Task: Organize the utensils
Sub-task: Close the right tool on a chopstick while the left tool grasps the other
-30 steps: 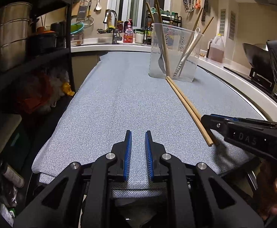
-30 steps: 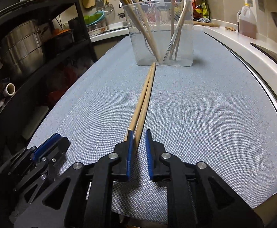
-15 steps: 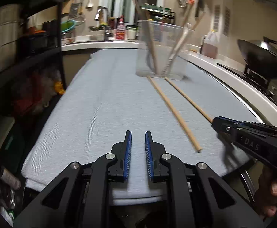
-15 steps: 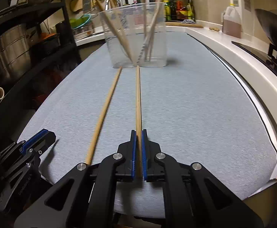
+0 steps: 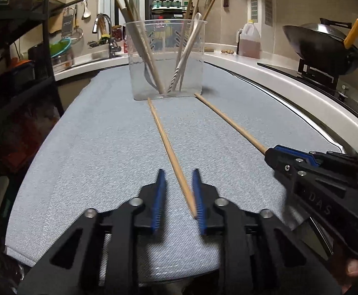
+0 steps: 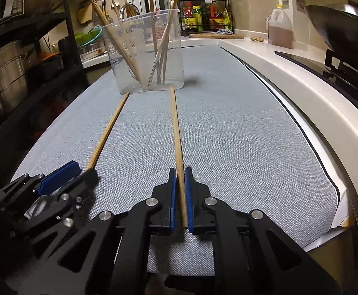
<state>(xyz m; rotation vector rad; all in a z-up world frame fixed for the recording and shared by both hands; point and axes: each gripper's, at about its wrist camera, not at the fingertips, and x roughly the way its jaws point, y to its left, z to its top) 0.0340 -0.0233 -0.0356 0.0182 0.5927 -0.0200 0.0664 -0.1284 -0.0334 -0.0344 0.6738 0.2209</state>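
Two long wooden chopsticks lie apart on the grey cloth surface [image 5: 93, 147], their far tips at a clear plastic container [image 5: 166, 59] [image 6: 144, 49] that holds several utensils. The left chopstick [image 5: 164, 142] [image 6: 107, 132] has its near end between the closing jaws of my left gripper [image 5: 178, 172] [image 6: 82, 170]; it touches the right pad only, with a gap to the left pad. My right gripper [image 6: 180, 169] [image 5: 269, 154] holds the near end of the right chopstick [image 6: 175, 127] [image 5: 230, 123]; its jaws are opening slightly, pads still against the stick.
A black shelf with steel pots [image 6: 7, 73] stands along the left edge. A white counter [image 6: 301, 98] curves along the right, with a wok [image 5: 321, 44] on the stove and an oil jug [image 5: 249, 39]. A sink and bottles are behind the container.
The chopsticks lay side by side; the right gripper shut on one and swung its near end away to the right. The left gripper moved right until the other stick lay between its jaws.
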